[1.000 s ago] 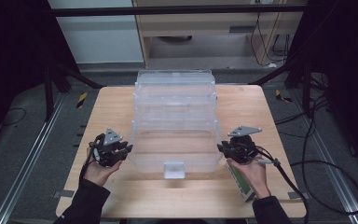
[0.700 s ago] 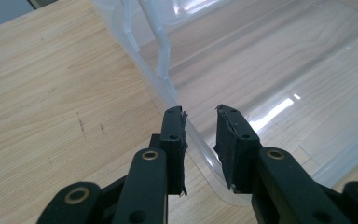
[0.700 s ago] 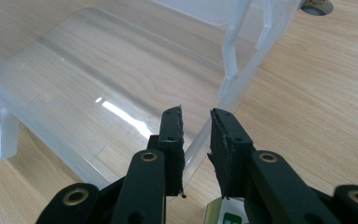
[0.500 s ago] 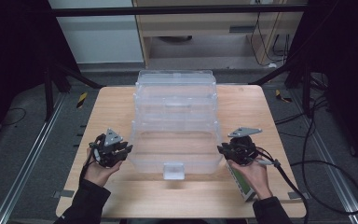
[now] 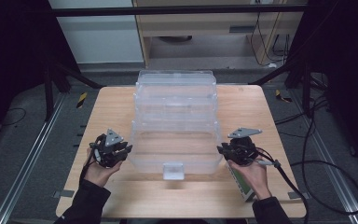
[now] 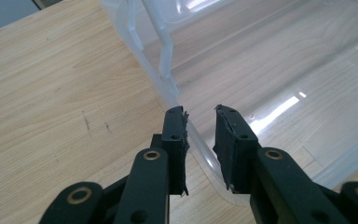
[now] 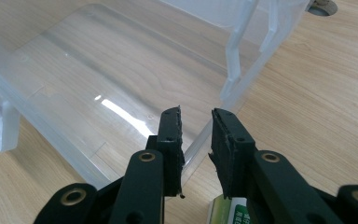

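A clear plastic tiered box [image 5: 176,100] stands opened out in steps on the wooden table [image 5: 107,105]. Its lowest, nearest tray [image 5: 175,151] is empty and has a latch tab [image 5: 173,171] at the front. My left gripper [image 5: 126,149] is at this tray's left side. In the left gripper view the left gripper [image 6: 200,114] is open, its jaws straddling the thin clear rim [image 6: 200,142] with a gap. My right gripper [image 5: 222,150] is at the tray's right side. The right gripper [image 7: 196,114] is likewise open over the right rim [image 7: 196,142].
A small green and white packet [image 5: 241,181] lies on the table under the right hand, also seen as the packet [image 7: 230,211] below the right jaws. Cables [image 5: 307,163] trail off the table's right side. Bare wood [image 5: 177,196] lies in front of the box.
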